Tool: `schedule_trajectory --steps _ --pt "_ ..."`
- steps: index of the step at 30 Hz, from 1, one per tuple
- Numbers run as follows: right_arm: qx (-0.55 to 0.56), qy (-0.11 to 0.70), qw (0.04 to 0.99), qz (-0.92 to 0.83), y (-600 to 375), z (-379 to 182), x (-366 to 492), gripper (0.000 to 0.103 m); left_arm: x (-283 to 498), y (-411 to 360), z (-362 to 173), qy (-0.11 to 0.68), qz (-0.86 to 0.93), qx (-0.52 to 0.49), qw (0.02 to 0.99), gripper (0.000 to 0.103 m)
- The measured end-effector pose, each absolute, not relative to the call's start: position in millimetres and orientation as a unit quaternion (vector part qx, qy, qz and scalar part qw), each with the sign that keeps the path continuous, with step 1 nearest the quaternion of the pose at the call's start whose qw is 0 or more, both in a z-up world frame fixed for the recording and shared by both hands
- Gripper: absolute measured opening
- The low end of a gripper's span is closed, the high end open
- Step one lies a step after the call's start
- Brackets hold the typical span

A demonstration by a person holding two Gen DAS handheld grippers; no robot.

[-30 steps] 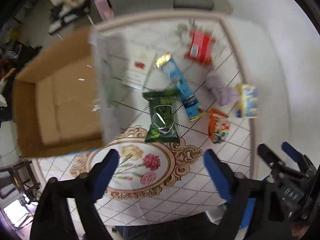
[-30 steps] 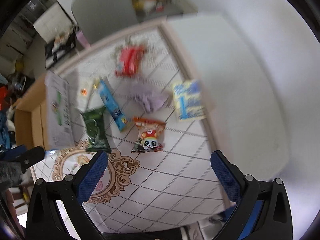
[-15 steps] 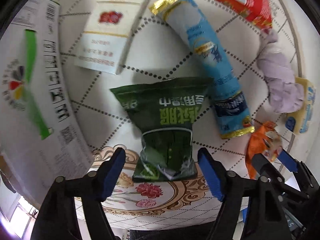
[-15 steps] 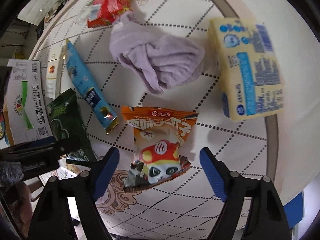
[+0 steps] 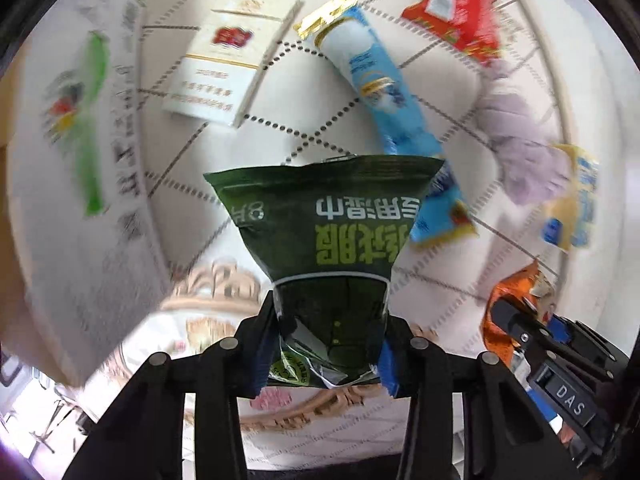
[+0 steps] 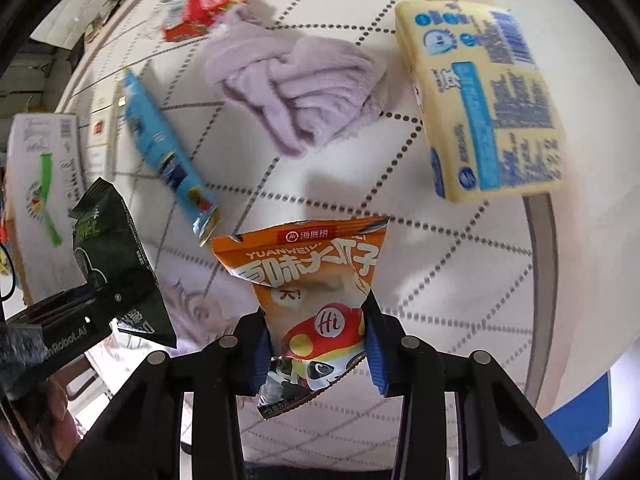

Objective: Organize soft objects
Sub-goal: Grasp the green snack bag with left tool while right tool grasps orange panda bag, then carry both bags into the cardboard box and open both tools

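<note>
My left gripper (image 5: 326, 344) is shut on the lower end of a dark green snack bag (image 5: 332, 232) and holds it above the table. My right gripper (image 6: 318, 340) is shut on an orange snack bag (image 6: 312, 272) with a panda print, also lifted. The green bag (image 6: 116, 256) and the left gripper (image 6: 68, 320) show at the left of the right wrist view. A crumpled lilac cloth (image 6: 296, 88) lies on the table beyond the orange bag; it also shows in the left wrist view (image 5: 524, 148).
On the patterned tablecloth lie a blue tube pack (image 5: 384, 100), a white cigarette carton (image 5: 224, 76), a red pack (image 5: 456, 16) and a yellow tissue pack (image 6: 488, 92). A white printed box flap (image 5: 80, 168) stands at the left. The table edge (image 6: 540, 240) runs on the right.
Both grippers moved down, closed on their bags and raised them: the left on the green bag, the right on the orange bag. Half a second ago both were open around the bags.
</note>
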State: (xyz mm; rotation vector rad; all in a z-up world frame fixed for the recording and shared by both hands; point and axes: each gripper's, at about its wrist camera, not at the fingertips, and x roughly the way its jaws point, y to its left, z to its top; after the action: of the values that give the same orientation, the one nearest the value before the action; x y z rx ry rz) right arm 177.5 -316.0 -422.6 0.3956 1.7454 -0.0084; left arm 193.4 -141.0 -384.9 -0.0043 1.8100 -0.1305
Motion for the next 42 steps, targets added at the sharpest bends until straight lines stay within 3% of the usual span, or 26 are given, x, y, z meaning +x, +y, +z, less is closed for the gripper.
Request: schedule_trajectory --steps 12,15,19,26,37,40,42 --pt "0.139 0.688 0.695 0.154 -205 -269 193 0.041 160 -23 -174 0.671 -0.046 -0.089 0.735 0.039" --pt "0.119 0.674 0.706 0.182 -160 -238 209 0.041 176 18 -156 0.656 -0.023 -0.099 0.748 0.039" --pt "0.086 0.669 0.712 0.197 -92 -233 240 0.041 214 70 -173 0.657 0.005 -0.109 0.746 0.039" --pt "0.032 0.687 0.705 0.175 13 -275 300 0.041 282 143 -257 0.707 -0.003 -0.154 0.69 0.039" --pt "-0.011 0.705 0.699 0.119 60 -346 358 0.042 337 170 -329 0.753 -0.018 -0.158 0.639 0.039" --pt "-0.02 0.706 0.7 0.106 60 -353 364 0.049 343 175 -335 0.757 -0.02 -0.169 0.63 0.039" --pt "-0.017 0.705 0.702 0.103 57 -352 364 0.063 342 174 -331 0.757 -0.02 -0.166 0.632 0.041"
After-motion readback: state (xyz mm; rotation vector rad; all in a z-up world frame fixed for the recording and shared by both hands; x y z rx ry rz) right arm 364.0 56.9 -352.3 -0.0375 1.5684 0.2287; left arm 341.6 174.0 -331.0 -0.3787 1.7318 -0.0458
